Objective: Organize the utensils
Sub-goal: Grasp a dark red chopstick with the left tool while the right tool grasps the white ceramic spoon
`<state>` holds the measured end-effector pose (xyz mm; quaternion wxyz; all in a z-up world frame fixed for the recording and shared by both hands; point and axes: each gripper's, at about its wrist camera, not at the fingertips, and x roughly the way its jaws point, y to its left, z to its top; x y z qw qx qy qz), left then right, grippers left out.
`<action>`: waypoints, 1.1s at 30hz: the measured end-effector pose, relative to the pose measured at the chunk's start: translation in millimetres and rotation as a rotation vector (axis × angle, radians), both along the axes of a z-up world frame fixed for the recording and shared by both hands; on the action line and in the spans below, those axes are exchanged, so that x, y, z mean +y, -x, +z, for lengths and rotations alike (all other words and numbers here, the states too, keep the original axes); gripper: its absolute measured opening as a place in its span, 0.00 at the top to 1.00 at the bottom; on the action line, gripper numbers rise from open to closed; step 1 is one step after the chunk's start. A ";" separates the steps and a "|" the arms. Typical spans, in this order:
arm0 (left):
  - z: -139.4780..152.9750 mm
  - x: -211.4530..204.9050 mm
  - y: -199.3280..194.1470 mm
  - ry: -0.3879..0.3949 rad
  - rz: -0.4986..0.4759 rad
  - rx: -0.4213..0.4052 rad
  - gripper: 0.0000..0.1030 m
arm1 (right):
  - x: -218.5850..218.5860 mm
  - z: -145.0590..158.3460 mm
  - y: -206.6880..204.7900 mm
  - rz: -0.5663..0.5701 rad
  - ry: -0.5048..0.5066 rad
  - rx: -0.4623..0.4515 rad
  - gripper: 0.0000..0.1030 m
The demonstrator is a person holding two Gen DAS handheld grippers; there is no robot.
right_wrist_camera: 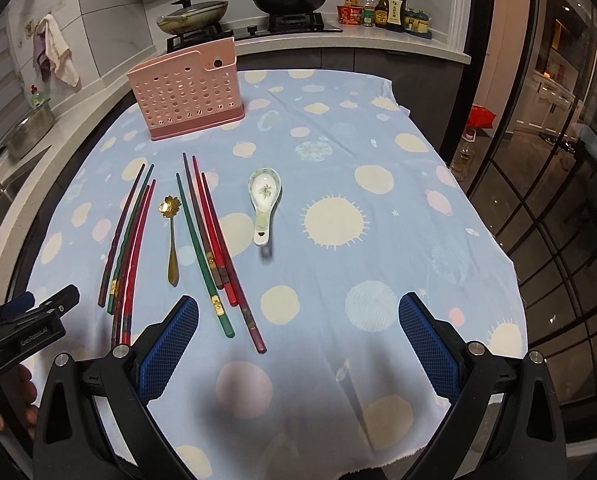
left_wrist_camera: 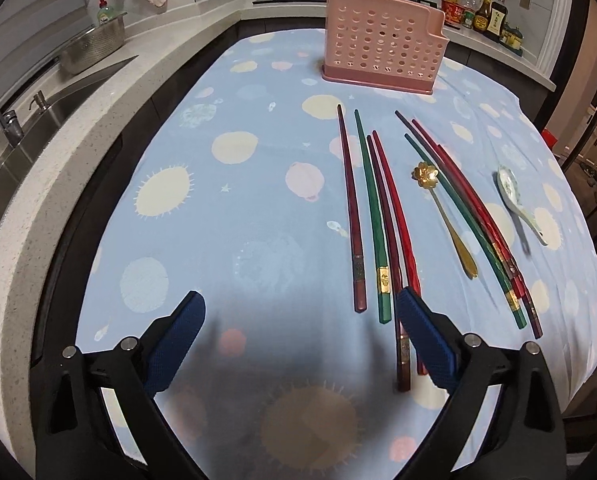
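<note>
The surface (right_wrist_camera: 378, 128) wears a soft blue cloth (left_wrist_camera: 258, 184) with pale yellow suns and pink and blue dots. On it lie long thin chopsticks, red, green and dark brown, shiny, with little gold bands near the thick ends.

In the left wrist view, one bunch of chopsticks (left_wrist_camera: 372, 216) lies at about 2 o'clock from the middle. A second bunch of chopsticks (left_wrist_camera: 470, 216) lies at 3 o'clock. Between the bunches rests a gold metal spoon (left_wrist_camera: 446, 216) with a flower-shaped bowl. Further out at 3 o'clock is a white china spoon (left_wrist_camera: 516, 200) with a small painted picture inside.

At 12 o'clock stands a pink plastic holder (left_wrist_camera: 382, 52), boxy, full of round holes. It stands upright on the cloth, well apart from the chopsticks.

The left claw (left_wrist_camera: 300, 344) is spread wide with nothing in it. Its fingers (left_wrist_camera: 422, 332) are black with bumpy blue pads. The right-hand finger sits over the thick ends of the nearest chopsticks; I cannot tell if it touches them.

The right claw (right_wrist_camera: 298, 344) is also wide and empty, above bare cloth. In its view the other claw shows at 8 o'clock, with the white letters "GenRobot.AI" on it.

Behind are two pans on a stove (right_wrist_camera: 258, 28) and sauce bottles (right_wrist_camera: 386, 8); their labels are too small to read.
</note>
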<state>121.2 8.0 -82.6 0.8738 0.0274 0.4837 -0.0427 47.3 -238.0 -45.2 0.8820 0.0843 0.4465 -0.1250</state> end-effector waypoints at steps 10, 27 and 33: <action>-27.5 -3.5 -30.0 0.037 -0.019 0.085 0.38 | 1.9 -8.3 -30.9 0.005 0.020 0.023 0.07; -29.1 -11.4 -38.9 0.073 -0.073 0.101 0.87 | -0.5 -18.5 -68.5 0.019 0.004 0.024 0.26; -30.0 -12.5 -42.4 0.075 -0.075 0.107 0.91 | -9.9 -32.4 -88.1 0.011 -0.035 0.045 0.53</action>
